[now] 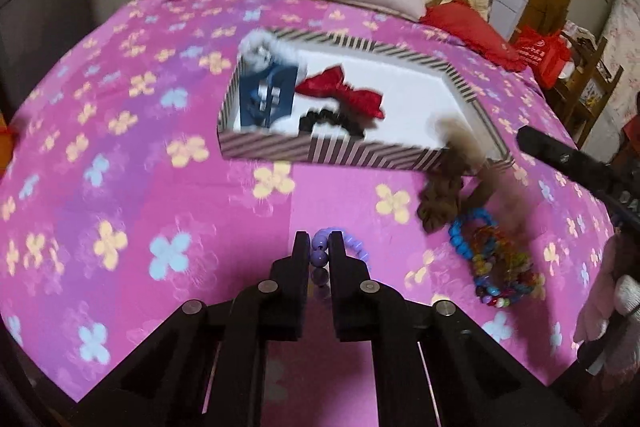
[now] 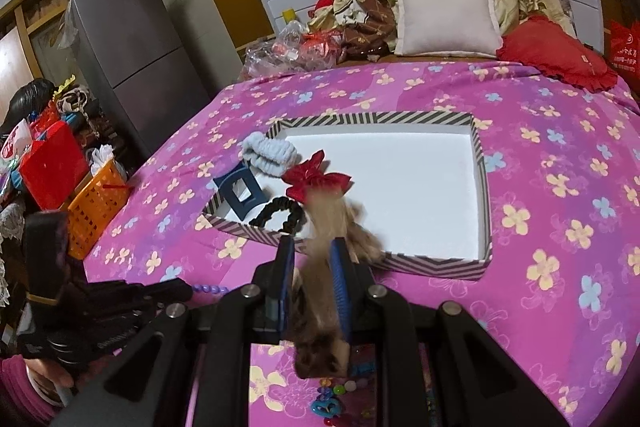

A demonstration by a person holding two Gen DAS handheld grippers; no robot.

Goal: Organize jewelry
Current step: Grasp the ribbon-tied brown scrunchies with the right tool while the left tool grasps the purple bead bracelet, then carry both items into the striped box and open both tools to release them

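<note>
Our right gripper (image 2: 312, 251) pinching brown scrunchie (image 2: 320, 307), striped box (image 2: 440, 261) straight ahead; our left gripper (image 1: 319, 247) pinching purple bead bracelet (image 1: 320, 255), farther back.

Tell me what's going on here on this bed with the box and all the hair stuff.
A person is sorting accessories into a striped box on the pink bedspread. The right tongs are shut on a brown furry hair tie, near the box's front edge. The left tongs pinch a purple bead bracelet. A red bow, black scrunchie and blue clip are already inside.
</note>
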